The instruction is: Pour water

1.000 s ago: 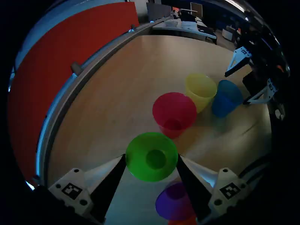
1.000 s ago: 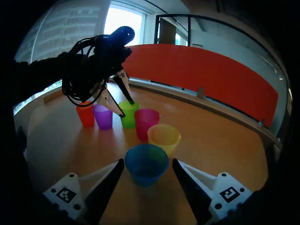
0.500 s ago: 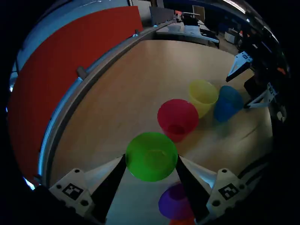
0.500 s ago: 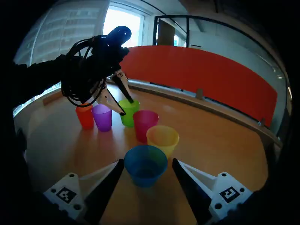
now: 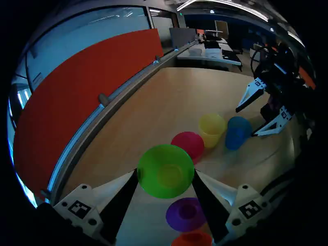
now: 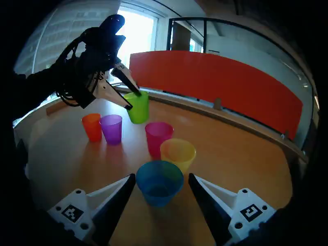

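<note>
**Lift-off: green cup clear of the surface**

In the left gripper view, I have the left hand-held gripper [image 5: 165, 175] clamped on the translucent green plastic cup [image 5: 165, 164], with a finger pressed against each side. A second ago the translucent pink plastic cup [image 5: 187, 143] loomed just beyond it. Now the pink cup, the yellow plastic cup [image 5: 212, 129] and the blue plastic cup [image 5: 237, 132] sit smaller and lower. The purple plastic cup [image 5: 186, 213] and the orange plastic cup [image 5: 193, 240] have slid into sight underneath.

In the right gripper view, the green cup [image 6: 138, 108] hangs upright above the pale wooden surface [image 6: 246, 164]. It has risen out of its slot between the purple and pink cups. My right hand-held gripper [image 6: 160, 177] has not moved: its fingers stand apart on either side of the blue cup [image 6: 159, 184], which rests on the surface with a sliver of gap at each side.

I judge the pick done, with the carry and tilt still ahead. I cannot make out any water in the green cup.
</note>
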